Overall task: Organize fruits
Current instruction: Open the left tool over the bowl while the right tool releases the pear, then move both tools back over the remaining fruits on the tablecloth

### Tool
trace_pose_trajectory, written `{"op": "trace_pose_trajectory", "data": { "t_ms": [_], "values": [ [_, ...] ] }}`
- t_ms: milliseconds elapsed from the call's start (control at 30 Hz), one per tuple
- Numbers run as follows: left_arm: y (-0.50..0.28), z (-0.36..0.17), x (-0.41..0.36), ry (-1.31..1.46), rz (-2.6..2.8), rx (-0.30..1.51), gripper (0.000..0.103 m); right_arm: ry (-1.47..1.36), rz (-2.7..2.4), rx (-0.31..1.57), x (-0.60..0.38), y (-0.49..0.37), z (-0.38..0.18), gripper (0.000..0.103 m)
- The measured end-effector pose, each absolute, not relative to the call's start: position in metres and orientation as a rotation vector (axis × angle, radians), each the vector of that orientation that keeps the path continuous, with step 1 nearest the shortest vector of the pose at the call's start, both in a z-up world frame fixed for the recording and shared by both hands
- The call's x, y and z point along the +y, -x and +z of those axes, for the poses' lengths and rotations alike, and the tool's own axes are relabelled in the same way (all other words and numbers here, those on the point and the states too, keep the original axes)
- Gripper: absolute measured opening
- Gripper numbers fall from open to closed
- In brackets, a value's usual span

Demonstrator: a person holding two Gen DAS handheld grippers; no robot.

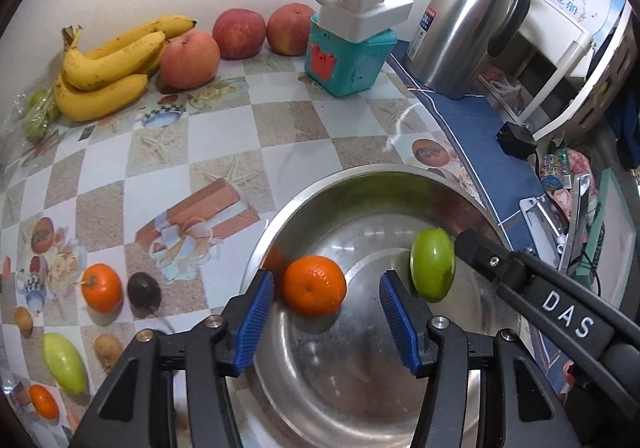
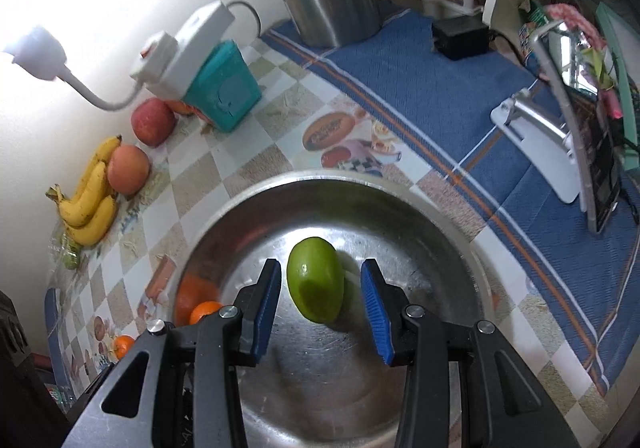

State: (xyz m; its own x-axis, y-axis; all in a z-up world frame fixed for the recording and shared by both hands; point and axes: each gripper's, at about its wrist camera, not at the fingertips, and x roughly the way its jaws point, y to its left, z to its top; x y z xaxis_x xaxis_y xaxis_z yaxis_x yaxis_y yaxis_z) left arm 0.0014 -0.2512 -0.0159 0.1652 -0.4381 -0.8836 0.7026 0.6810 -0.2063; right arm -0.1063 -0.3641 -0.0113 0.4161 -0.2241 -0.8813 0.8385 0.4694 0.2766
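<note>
A steel bowl (image 1: 472, 388) sits at the table's near right. In it lie an orange mandarin (image 1: 314, 286) and a green fruit (image 1: 433, 264). My left gripper (image 1: 327, 322) is open, its blue pads either side of the mandarin without touching. In the right wrist view my right gripper (image 2: 320, 306) is open around the green fruit (image 2: 315, 285) inside the bowl (image 2: 452, 232); the mandarin (image 2: 204, 311) shows at the bowl's left. Its finger shows in the left wrist view beside the green fruit.
On the table lie another mandarin (image 1: 101, 287), a dark fruit (image 1: 144, 290), a pale green fruit (image 1: 64, 362) and small brown ones. Bananas (image 1: 108, 67) and three apples (image 1: 190, 59) line the back wall, with a teal box (image 1: 348, 55), a power strip and a steel jug (image 1: 464, 27).
</note>
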Motion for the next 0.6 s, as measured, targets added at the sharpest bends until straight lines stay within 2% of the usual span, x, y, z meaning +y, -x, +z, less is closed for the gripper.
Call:
{"op": "trace_pose_trajectory", "data": {
  "t_ms": [300,433,533,600],
  "values": [
    [-0.017,-0.012,-0.204,-0.211,-0.680,1.168,0.064,-0.811,-0.726,0.918,-0.342,0.108,-0.006,0.043],
    [-0.027,-0.010,-0.180,-0.201,-0.581,1.150,0.078,-0.812,-0.706,0.939,-0.329,0.107,-0.009,0.044],
    [-0.032,-0.010,-0.163,-0.222,-0.490,1.134,0.084,-0.804,-0.692,0.953,-0.319,0.105,-0.009,0.059],
    [-0.034,-0.012,-0.152,-0.236,-0.430,1.136,0.093,-0.797,-0.683,0.962,-0.312,0.103,-0.009,0.059]
  ]
}}
